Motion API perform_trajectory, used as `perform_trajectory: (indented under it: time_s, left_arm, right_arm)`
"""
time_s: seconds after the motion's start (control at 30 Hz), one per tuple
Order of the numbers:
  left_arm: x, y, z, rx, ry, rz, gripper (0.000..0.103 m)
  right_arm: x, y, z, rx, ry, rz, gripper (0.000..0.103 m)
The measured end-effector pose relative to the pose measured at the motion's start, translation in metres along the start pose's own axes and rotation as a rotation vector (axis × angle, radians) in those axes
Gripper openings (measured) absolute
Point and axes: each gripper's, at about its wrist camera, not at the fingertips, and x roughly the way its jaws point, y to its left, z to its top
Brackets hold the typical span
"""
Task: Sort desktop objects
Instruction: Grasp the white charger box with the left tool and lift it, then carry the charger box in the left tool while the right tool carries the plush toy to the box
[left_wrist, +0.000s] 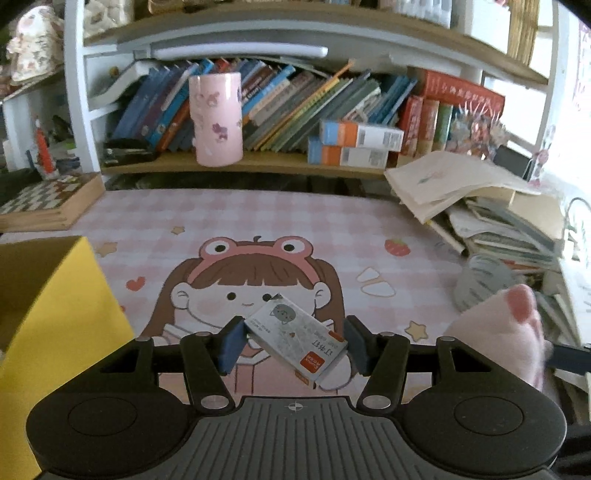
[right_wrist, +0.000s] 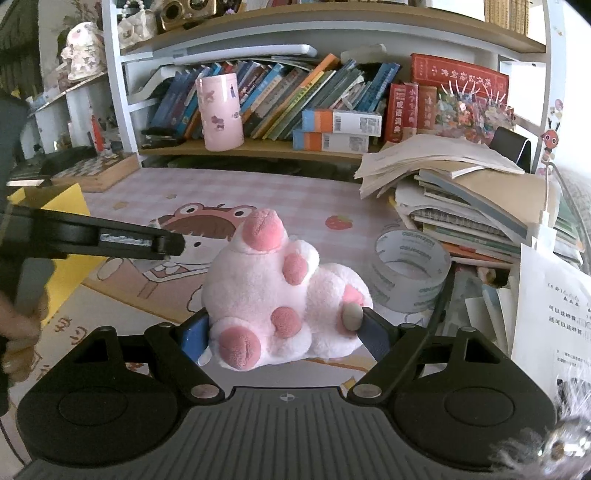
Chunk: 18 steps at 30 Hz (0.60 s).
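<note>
My left gripper (left_wrist: 293, 345) is shut on a small white staple box (left_wrist: 295, 341) with an orange label, held tilted above the pink cartoon desk mat (left_wrist: 258, 221). A yellow box (left_wrist: 48, 314) stands just to its left. My right gripper (right_wrist: 284, 332) is shut on a pink plush toy (right_wrist: 280, 291) with darker pink paws, held above the mat (right_wrist: 295, 195). The plush also shows at the right edge of the left wrist view (left_wrist: 506, 332). The left gripper's arm (right_wrist: 110, 236) shows at the left of the right wrist view.
A roll of clear tape (right_wrist: 410, 269) lies right of the plush. A messy pile of books and papers (right_wrist: 461, 199) fills the desk's right side. A pink cylinder (left_wrist: 216, 118) and boxes stand on the shelf behind. A checkered wooden box (left_wrist: 48, 203) sits at back left.
</note>
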Motion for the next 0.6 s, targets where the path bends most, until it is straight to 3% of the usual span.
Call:
perform_trajectory:
  time_s: [0.6]
  left_arm:
    - [-0.088,0.027,-0.031,-0.058,-0.056,-0.045,0.057]
  right_arm:
    - [-0.040,0.033,-0.013,0.020,-0.006,-0.001,0.081]
